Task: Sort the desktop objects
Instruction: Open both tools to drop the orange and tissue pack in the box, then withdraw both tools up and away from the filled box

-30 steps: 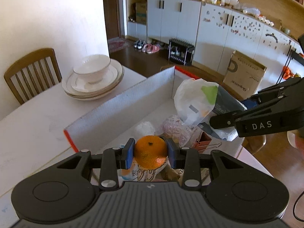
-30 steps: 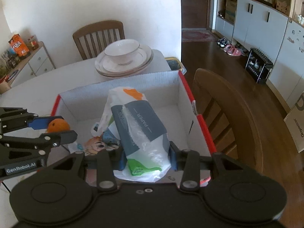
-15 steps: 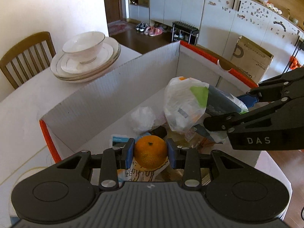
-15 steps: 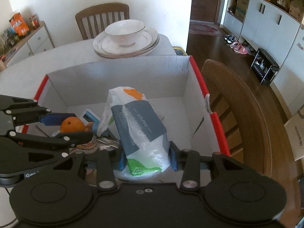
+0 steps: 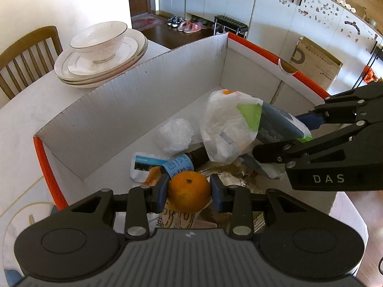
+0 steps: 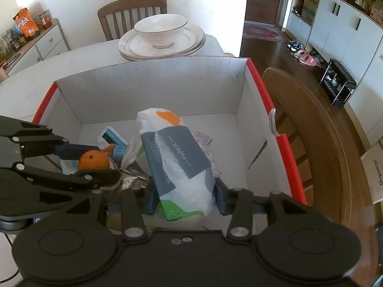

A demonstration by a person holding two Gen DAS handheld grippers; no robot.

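Observation:
My left gripper (image 5: 189,192) holds an orange (image 5: 189,191) between its blue pads, low inside the white cardboard box (image 5: 134,100) with red edges; its jaws are opening, with the pads still on the fruit. The same orange (image 6: 93,160) shows in the right wrist view, at the left. My right gripper (image 6: 185,198) holds a plastic-wrapped tissue paper pack (image 6: 179,165) over the middle of the box (image 6: 148,88). Its jaws are opening too, and the pads still touch the pack (image 5: 234,126).
The box floor holds a crumpled white wrapper (image 5: 176,131), a blue-labelled bottle (image 5: 182,163), packets and a fork. Stacked plates with a bowl (image 6: 160,35) stand behind the box on the white table (image 5: 21,110). Wooden chairs (image 6: 318,129) stand beside the table.
Both grippers have sunk into the box with their loads. The fingers of each stand slightly wider apart than before.

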